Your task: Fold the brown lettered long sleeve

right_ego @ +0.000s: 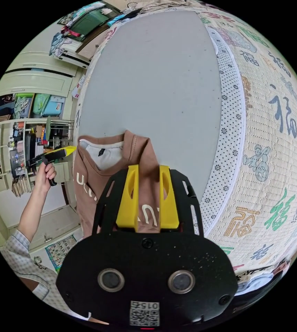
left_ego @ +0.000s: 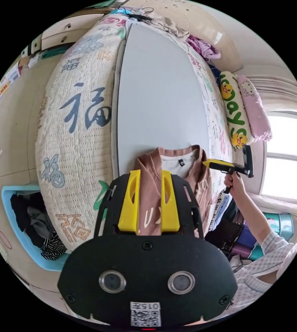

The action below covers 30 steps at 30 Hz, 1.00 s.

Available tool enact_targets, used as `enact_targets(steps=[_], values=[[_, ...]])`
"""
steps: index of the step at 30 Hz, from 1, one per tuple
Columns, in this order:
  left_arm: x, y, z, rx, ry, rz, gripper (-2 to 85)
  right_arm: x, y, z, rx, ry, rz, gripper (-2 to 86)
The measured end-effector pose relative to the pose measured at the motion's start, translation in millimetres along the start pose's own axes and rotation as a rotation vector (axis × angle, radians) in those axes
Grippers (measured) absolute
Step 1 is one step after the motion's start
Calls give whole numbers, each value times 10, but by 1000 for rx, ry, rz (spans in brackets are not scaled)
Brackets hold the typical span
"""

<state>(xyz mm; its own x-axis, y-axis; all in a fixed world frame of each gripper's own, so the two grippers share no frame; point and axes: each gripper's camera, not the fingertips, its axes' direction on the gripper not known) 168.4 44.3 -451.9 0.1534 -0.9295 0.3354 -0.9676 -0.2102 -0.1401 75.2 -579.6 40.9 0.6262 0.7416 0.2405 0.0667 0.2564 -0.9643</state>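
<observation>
A person stands at the side of a bed, holding a yellow-and-black two-fingered tool in each hand. The left gripper has its yellow fingers parted, with cloth showing in the gap between them; whether they pinch it cannot be told. That cloth is the brown long-sleeved top with pale lettering, which lies at the near edge of a smooth grey board laid on the bed, its white-lined collar facing up and part of the body draped over the board's near edge. The right gripper is in the same stance, its fingers apart over the brown cloth, and again the hold is unclear. Each tool also appears in the other's view, held in a hand at the collar's side. By the look of it the folding has barely begun: the top seems only partly laid out, and spreading it, the sleeves and the body folds all remain. The board ahead is bare and gives plenty of room to push the top forward. To either side runs the cream quilted bed cover printed with large characters. A blue basket of dark clothes sits on the floor beside the bed, and pillows lie near a window.
</observation>
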Motion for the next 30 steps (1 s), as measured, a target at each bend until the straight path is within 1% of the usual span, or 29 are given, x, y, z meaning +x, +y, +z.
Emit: enact_targets(steps=[2,4,6,8,10,12,18,19,20,21,22,23,25,27,28,30], values=[[64,-90,126,-39,-26,28,71,59,-41,-27,-21,-16,-11,52],[124,-119,194,-70,-84,56,36,86,-49,-50,-38,0,-15,30],[154,-136,225,-107,-96,64,11,97,-45,-113,-40,17,-30,19],[167,-138,210,-109,-86,48,2,100,-19,-276,-23,42,-39,12],[240,-124,138,-85,-115,47,-2,78,13,-465,2,51,-46,8],[452,-94,-21,-31,-189,75,-5,31,42,-688,24,67,-54,6],[1055,-37,-500,119,-219,98,-6,-190,193,-1604,127,119,-66,4],[1112,-15,-557,141,-214,106,-6,-236,281,-1829,172,112,-70,4],[1219,53,-690,201,-183,125,-6,-273,419,-2071,232,118,-81,4],[1316,149,-831,262,-122,153,-6,-283,494,-2181,254,121,-89,4],[1365,207,-892,282,-93,173,-6,-289,656,-2370,278,119,-110,4],[1483,365,-976,302,-59,232,-5,-296,861,-2512,290,114,-138,5],[1659,720,-994,298,-49,340,-5,-298,1253,-2613,283,83,-187,5],[1774,1385,-865,255,-27,453,-4,-296,1738,-2583,257,49,-233,5],[1773,1571,-812,239,-13,468,-4,-291,2109,-2483,225,30,-253,6],[1673,2331,-516,158,65,457,-4,-277,2673,-2242,163,10,-265,7]])
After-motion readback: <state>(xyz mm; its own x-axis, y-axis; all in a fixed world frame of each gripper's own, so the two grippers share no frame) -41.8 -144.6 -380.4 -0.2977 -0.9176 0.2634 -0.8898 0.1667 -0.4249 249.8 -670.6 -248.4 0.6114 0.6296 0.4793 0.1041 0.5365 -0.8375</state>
